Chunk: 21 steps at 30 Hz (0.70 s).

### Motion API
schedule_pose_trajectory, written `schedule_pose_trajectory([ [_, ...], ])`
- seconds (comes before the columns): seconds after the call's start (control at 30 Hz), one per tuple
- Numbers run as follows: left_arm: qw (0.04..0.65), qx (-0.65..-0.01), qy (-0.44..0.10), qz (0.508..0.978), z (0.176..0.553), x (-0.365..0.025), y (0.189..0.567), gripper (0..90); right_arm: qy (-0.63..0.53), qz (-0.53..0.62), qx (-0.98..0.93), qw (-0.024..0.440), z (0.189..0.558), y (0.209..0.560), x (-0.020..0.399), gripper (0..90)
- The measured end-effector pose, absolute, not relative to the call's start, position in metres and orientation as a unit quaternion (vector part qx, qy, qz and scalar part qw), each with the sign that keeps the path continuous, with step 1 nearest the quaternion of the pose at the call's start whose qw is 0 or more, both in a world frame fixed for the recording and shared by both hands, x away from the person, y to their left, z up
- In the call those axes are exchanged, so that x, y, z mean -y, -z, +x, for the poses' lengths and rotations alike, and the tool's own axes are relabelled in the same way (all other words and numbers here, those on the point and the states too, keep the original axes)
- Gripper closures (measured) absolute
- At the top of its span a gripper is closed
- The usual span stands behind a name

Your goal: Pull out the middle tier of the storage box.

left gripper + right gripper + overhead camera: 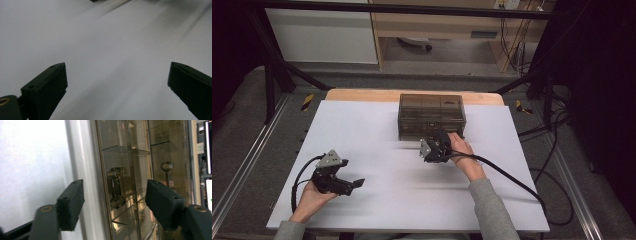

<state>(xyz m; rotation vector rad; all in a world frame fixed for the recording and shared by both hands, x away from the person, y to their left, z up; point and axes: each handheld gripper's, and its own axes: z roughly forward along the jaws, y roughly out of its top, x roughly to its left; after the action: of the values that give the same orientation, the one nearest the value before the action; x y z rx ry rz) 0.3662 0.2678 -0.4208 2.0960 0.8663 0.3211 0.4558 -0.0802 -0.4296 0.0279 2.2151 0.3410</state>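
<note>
Drawer box (431,116) of smoky clear plastic stands at the far middle of the white table (377,150), its front toward the person. Right gripper (435,143) sits just before that front, turned on its side, jaws spread with a small drawer handle (115,187) between them — pads not pressing it. Left gripper (354,184) rests near the table's near left, well apart from the box, jaws wide over bare table.

Dim, dark-edged high view; both gripper views are soft with blur.
</note>
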Motion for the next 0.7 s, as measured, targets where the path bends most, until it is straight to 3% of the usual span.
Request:
schedule_pose_trajectory([
  [0.47,0.412,-0.345,-0.128,0.834,0.3664,-0.2679,0.4210,2.3,-0.128,0.010,-0.895,0.427,0.4616,0.4299,0.0808,57.0],
  [0.7,0.412,-0.344,-0.128,0.834,0.3662,-0.2678,0.4209,2.3,-0.129,0.009,-0.893,0.432,0.4630,0.4280,0.0811,63.4],
])
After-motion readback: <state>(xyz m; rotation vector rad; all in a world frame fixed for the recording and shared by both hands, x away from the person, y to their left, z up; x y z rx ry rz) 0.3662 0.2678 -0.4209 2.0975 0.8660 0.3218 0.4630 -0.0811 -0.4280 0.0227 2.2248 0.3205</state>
